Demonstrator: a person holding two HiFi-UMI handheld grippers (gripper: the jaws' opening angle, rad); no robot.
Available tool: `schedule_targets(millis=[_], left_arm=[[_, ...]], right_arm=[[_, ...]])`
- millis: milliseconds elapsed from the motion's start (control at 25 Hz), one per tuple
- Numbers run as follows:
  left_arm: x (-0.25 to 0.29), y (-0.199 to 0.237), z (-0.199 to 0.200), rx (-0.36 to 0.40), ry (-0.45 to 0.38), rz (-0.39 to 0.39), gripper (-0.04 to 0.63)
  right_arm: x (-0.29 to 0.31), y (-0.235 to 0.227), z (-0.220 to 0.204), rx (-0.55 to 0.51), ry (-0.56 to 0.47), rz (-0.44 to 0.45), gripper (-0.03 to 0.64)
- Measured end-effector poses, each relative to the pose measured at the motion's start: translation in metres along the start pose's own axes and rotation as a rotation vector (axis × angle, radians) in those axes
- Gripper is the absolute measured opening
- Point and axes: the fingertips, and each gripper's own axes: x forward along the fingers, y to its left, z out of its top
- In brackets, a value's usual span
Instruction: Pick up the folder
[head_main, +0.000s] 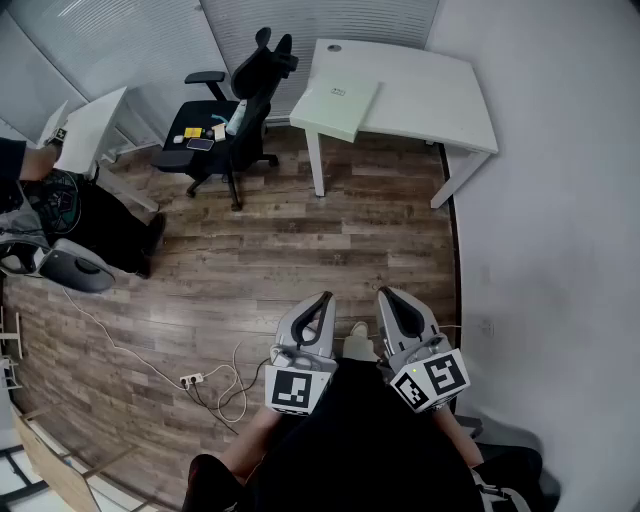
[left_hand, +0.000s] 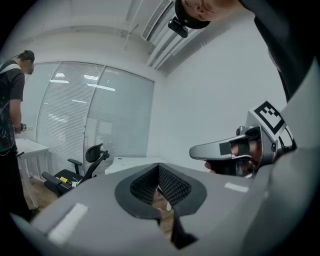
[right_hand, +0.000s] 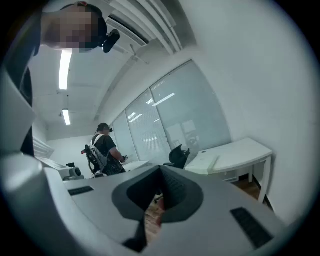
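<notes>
Left gripper (head_main: 325, 300) sits low centre in the head view, its jaws pressed together with nothing between them. Right gripper (head_main: 386, 294) is just beside it, pinched closed and empty too. Both point up-frame over the wood floor (head_main: 300, 250), where a white cable (head_main: 150, 362) trails at lower left. And there's the pale green folder (head_main: 340, 103), lying flat on the left corner of the white desk (head_main: 440, 90) at the top of the frame, well apart from both grippers. A black office chair (head_main: 230, 110) stands just left of the desk, small items on its seat. A person (head_main: 15, 170) is at the left edge.
</notes>
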Motion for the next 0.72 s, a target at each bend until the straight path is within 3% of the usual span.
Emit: schedule_targets(millis=[720], left_arm=[[0.001, -0.038, -0.003, 0.033, -0.018, 0.033, 0.005]], right_arm=[[-0.041, -0.023, -0.006, 0.01, -0.018, 0.012, -0.002]])
